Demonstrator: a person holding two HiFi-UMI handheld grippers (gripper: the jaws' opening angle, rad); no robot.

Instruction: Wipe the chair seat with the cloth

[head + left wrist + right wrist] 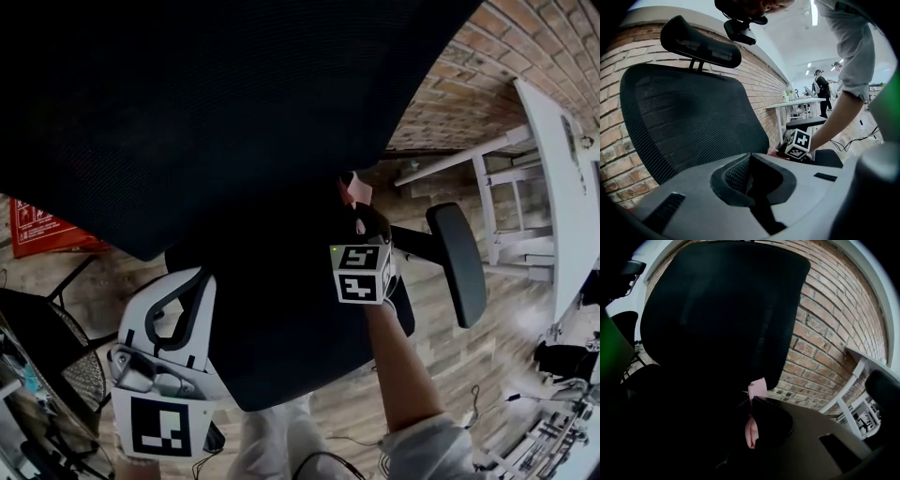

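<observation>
Right gripper [751, 405] clamps the pink cloth [757, 388] at the seat's [281, 347] back; left gripper [757, 197], jaws together and empty, hangs at the seat's left edge.

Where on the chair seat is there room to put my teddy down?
The front middle of the seat looks bare, between the left tongs and the right tongs. The back corner by the armrest is crowded: there the right tongs pinch the pink cloth, just under the edge of the backrest.
</observation>
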